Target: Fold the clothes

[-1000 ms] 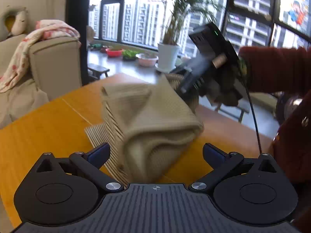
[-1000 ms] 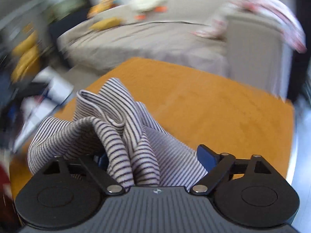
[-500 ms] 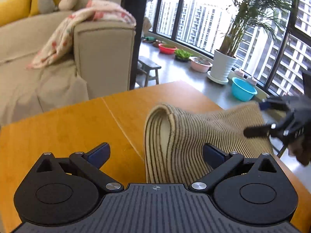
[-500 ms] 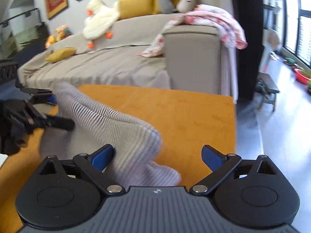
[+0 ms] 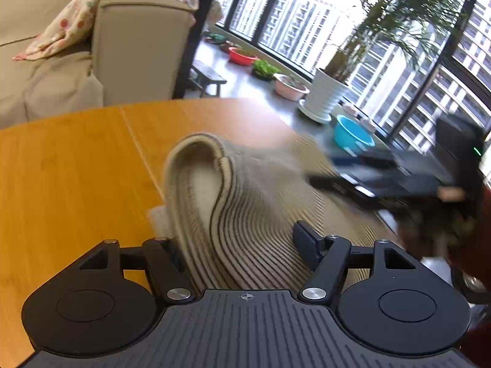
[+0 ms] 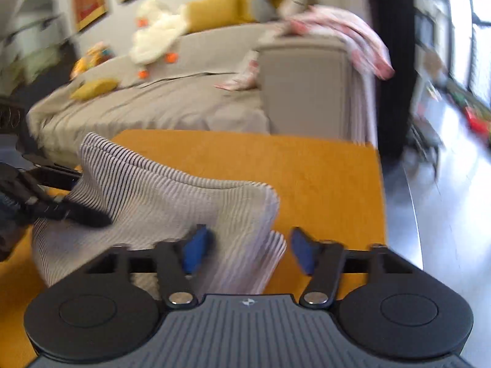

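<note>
Striped knit garment (image 5: 245, 211), thin dark lines on pale cloth, lies bunched on the orange wooden worktop (image 5: 70, 168). In the left wrist view its near edge stands up in a rolled fold (open loop, pale lining showing inside).

Left gripper (image 5: 239, 242): jaws have just been closing, and the folded cloth fills the gap between them. The left finger is hidden behind the fold; the blue-padded right finger (image 5: 305, 245) sits against the cloth. Whether the pads actually press on it cannot be told from either view.

Right gripper (image 6: 245, 250): jaws have also just been closing. A hanging flap of the same garment passes between them; the left blue pad (image 6: 196, 250) is on the cloth, the right pad (image 6: 302, 250) stands clear of it with bare worktop showing in the gap. Not clamped yet. Picture is blurred here.

Each gripper shows in the other's camera: the right one enters from the right of the left wrist view, blurred, dark fingers laid on the garment's far side, a dark red sleeve (image 5: 478, 239) behind it. The left one reaches in from the left of the right wrist view, finger tips over the cloth.

Background: grey-beige sofa (image 6: 190, 101) with a pink patterned blanket (image 6: 346, 36) over its arm, beyond the worktop.
</note>
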Demonstrator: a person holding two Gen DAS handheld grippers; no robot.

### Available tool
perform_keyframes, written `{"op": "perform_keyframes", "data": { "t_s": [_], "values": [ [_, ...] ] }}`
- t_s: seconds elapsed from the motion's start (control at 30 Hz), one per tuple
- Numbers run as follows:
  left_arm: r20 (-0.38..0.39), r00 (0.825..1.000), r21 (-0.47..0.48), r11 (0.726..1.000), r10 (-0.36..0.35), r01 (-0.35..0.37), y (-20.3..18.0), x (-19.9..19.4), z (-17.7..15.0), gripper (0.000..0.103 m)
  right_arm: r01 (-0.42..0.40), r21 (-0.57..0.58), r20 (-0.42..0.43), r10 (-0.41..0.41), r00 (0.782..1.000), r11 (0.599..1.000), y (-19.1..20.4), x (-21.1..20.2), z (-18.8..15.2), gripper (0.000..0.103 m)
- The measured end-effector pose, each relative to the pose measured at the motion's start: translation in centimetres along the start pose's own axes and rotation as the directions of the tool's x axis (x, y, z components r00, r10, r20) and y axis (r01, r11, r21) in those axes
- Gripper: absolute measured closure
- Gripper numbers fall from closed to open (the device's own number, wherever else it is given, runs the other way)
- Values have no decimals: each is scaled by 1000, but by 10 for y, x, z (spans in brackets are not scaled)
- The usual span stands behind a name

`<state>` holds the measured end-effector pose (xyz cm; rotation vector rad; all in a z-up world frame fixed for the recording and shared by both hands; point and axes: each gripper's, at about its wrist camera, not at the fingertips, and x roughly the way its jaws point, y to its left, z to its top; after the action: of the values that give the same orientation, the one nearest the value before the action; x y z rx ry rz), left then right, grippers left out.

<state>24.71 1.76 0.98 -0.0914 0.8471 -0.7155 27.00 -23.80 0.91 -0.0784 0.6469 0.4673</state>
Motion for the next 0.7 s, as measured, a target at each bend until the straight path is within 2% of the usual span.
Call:
{"op": "perform_keyframes", "data": {
  "t_s": [0.07, 0.13, 0.2, 0.27, 0.33, 0.37, 0.43, 0.53, 0.57, 0.6, 0.63, 0.7],
  "values": [
    [-3, 999, -18, 999, -37, 37, -10, -4, -10, 31, 11, -82, 14, -10, 1000, 997, 12, 10, 10, 51],
    [-14, 994, -24, 994, -107, 107, -23, -7, -20, 28, -1, -81, 12, 2, 1000, 997, 15, 21, 19, 49],
    [-35, 990, 25, 990, -136, 137, -40, -9, -29, 19, -1, -73, 13, 2, 1000, 997, 19, 27, 24, 41],
    [-24, 998, 124, 990, -59, 62, -55, -18, -33, 14, 11, -65, 18, -9, 1000, 998, 23, 29, 28, 38],
    [30, 998, 186, 981, 52, -57, -60, -33, -35, 10, 45, -73, 37, -42, 998, 996, 30, 19, 28, 37],
    [69, 992, 201, 972, 108, -120, -58, -41, -34, 6, 51, -60, 50, -48, 998, 997, 30, 12, 28, 35],
    [136, 967, 197, 950, 217, -241, -47, -54, -29, 4, 39, 2, 73, -39, 997, 999, 25, -7, 26, 28],
    [167, 935, 104, 937, 313, -332, -22, -69, -19, 3, 7, 110, 107, -19, 994, 994, 16, -34, 15, 27],
    [174, 932, 73, 939, 319, -335, -15, -74, -15, 3, 7, 134, 117, -23, 993, 991, 14, -41, 10, 27],
    [180, 940, 47, 952, 291, -303, -10, -78, -11, 4, 7, 155, 127, -27, 992, 988, 13, -48, 6, 27],
    [190, 953, 26, 969, 235, -244, -6, -81, -6, 3, 6, 171, 136, -29, 990, 985, 12, -54, 2, 33],
    [203, 974, -12, 995, 103, -103, 0, -80, 3, 1, -23, 204, 145, -7, 989, 979, 12, -60, -1, 61]
  ]
}}
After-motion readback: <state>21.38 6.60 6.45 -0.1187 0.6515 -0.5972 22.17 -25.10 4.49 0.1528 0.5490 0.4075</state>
